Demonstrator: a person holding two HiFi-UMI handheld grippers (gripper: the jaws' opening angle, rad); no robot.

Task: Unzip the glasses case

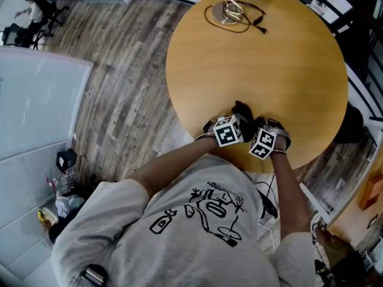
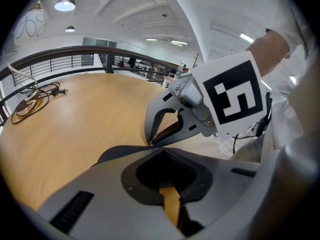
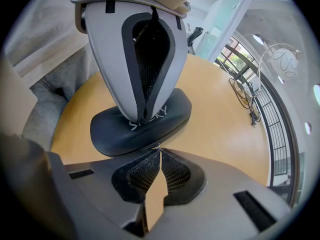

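Two claws meet at a black glasses case (image 3: 112, 134) on the desk (image 3: 215, 124), frame centre: left claw (image 3: 145, 118), tips together, presses its top; right claw (image 2: 150, 143) pinches the zip pull (image 3: 158, 147).

Glasses case (image 1: 242, 110) mostly hidden.
Left gripper (image 1: 234, 124) and right gripper (image 1: 264, 133) cover most of it in the head view; a metal speck (image 3: 158, 146) at the right tips is too small to identify.
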